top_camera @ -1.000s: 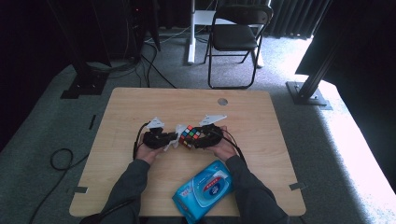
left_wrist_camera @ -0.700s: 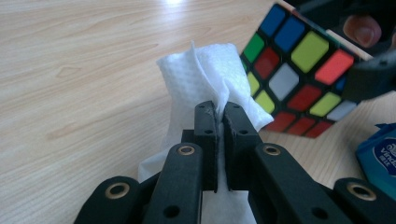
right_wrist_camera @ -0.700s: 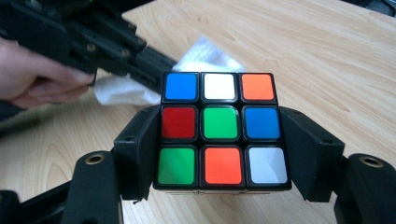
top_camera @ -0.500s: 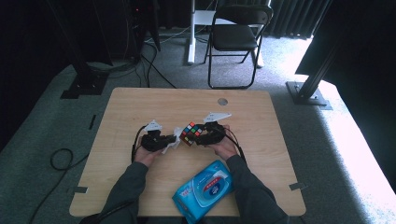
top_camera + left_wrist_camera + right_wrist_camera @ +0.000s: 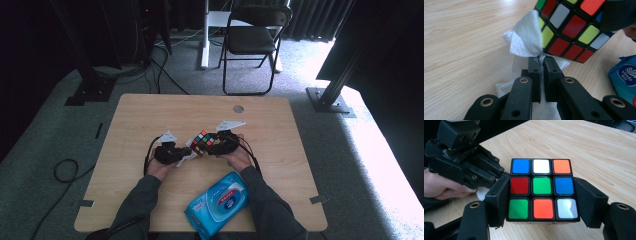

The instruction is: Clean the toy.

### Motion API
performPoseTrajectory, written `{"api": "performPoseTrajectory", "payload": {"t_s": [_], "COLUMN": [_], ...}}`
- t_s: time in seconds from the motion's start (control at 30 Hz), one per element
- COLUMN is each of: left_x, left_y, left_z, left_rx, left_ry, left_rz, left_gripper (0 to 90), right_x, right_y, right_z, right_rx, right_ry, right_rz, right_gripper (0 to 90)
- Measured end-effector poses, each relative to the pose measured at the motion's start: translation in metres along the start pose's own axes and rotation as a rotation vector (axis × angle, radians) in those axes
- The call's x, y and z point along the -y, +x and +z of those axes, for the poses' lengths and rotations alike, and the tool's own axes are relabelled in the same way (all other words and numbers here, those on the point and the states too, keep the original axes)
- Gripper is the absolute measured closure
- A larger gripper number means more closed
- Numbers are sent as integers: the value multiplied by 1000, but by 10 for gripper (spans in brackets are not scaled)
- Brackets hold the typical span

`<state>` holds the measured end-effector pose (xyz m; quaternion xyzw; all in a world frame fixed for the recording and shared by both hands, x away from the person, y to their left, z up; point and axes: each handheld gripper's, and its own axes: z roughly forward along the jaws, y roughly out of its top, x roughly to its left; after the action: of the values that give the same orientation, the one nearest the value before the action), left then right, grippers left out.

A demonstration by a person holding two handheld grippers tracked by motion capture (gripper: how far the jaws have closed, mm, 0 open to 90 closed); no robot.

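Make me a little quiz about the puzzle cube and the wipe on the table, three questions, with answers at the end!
1. True or false: the right gripper holds the puzzle cube between its jaws.
2. What does the left gripper pinch: A) a pen, B) a white wipe, C) a spoon?
3. What colour is the middle sticker on the cube face seen in the right gripper view?

Key:
1. True: one jaw presses on each side of the cube.
2. B: the wipe, held against the cube.
3. Green.

Cube and wipes pack cut off by edges.
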<state>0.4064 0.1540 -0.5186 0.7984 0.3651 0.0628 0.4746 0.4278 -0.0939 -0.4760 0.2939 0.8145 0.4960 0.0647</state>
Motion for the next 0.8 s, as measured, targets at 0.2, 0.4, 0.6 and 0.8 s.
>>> {"api": "performPoseTrajectory", "payload": {"t_s": [0.2, 0.4, 0.6, 0.8], "left_x": [0, 1, 0, -2], "left_y": [-5, -14, -21, -25], "left_z": [4, 10, 15, 18], "left_rx": [14, 51, 74, 89], "left_ry": [10, 36, 58, 71], "left_rz": [20, 63, 99, 120], "left_gripper": [858, 858, 858, 858], "right_x": [-2, -2, -3, -4], "right_y": [1, 1, 0, 0], "right_z": [1, 1, 1, 0], "right_rx": [9, 18, 21, 27], "right_ry": [-3, -7, -12, -18], "right_rz": [-1, 6, 10, 11], "right_gripper": [343, 343, 343, 343]}}
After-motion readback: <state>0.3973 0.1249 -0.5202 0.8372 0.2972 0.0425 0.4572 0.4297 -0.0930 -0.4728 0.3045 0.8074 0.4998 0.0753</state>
